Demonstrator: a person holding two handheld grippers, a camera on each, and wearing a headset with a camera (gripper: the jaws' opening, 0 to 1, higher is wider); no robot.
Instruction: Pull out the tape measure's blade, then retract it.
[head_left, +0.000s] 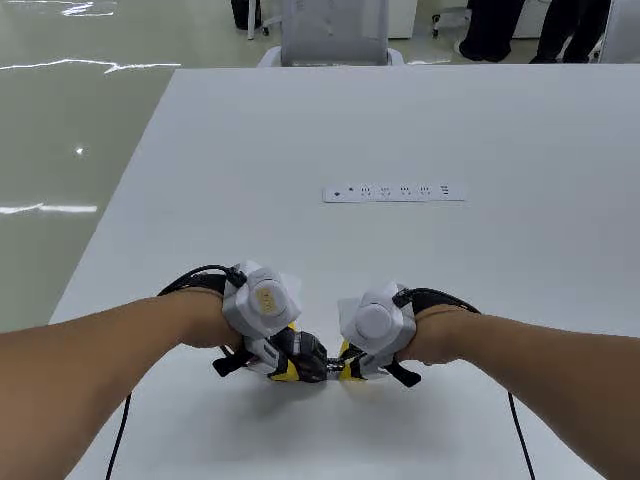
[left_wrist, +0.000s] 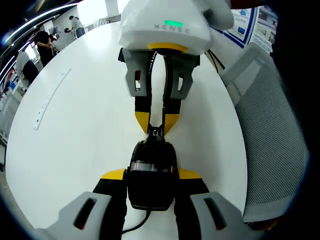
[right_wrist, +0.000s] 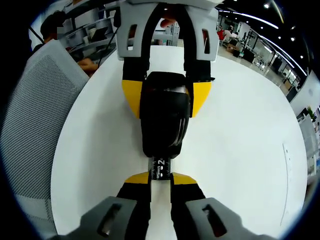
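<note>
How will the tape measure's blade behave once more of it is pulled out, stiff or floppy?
The blade is a thin, narrow strip; the short length between the case and the right gripper looks straight, so it is probably stiff now. Drawn longer, it would likely sag or buckle. Its smooth face may slip if pinched lightly.

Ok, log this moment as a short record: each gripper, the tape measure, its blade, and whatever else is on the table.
left gripper: shut on the tape measure, holding its black case
right gripper: shut on the blade, close to the case
blade: a short length out
table: white, with a power strip lying farther back
task stage: the pull looks barely begun
</note>
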